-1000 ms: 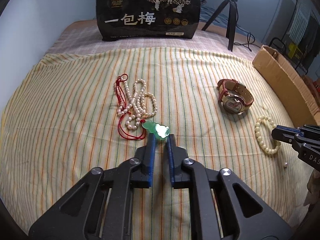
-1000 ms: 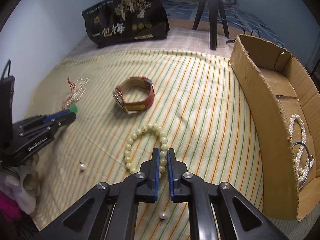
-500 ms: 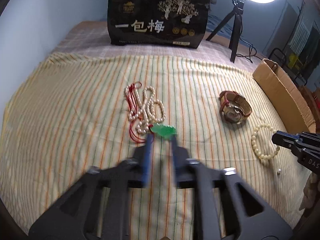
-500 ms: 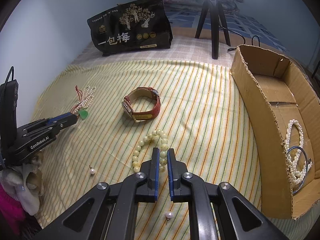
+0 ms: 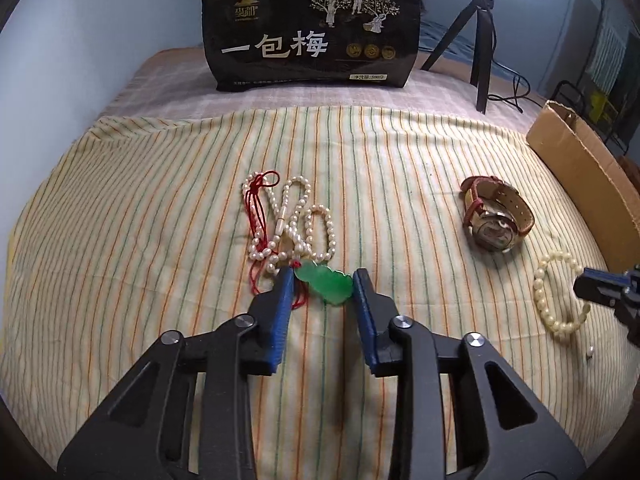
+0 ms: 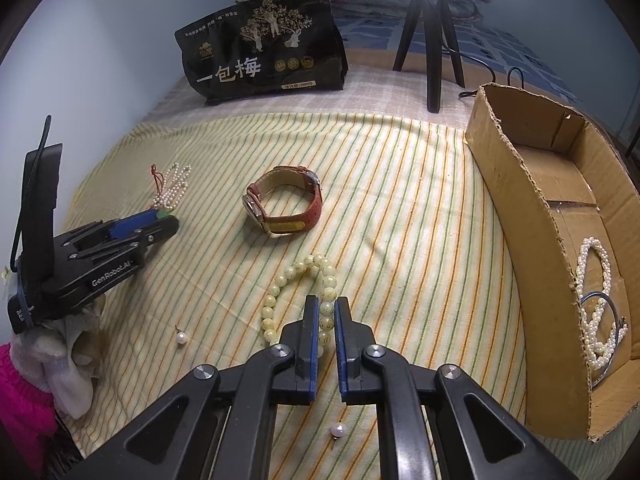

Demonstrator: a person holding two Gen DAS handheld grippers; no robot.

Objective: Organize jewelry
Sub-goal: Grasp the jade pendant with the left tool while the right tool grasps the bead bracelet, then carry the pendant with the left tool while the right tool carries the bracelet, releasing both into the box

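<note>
The left gripper [image 5: 323,278] is held low over the striped cloth [image 5: 160,280] on the bed, its blue-padded fingers [image 5: 280,312] spread apart on either side of a glossy green pendant [image 5: 326,282] that lies on the cloth between their tips. A red cord [image 5: 256,208] ties the pendant to a tangle of small pearl strands [image 5: 292,224] just beyond it. The right gripper [image 6: 326,312], nearer the cloth's right edge, has its fingers [image 6: 311,340] nearly together around one side of a loop of pale, round, cream beads [image 6: 296,270]; whether they press it cannot be told. A watch [image 6: 286,204] with a reddish-brown leather strap lies mid-cloth. An open cardboard box [image 6: 516,208] at the right edge holds more pearls [image 6: 596,300]. Two loose pearls [image 6: 182,337] lie near the front edge.
</note>
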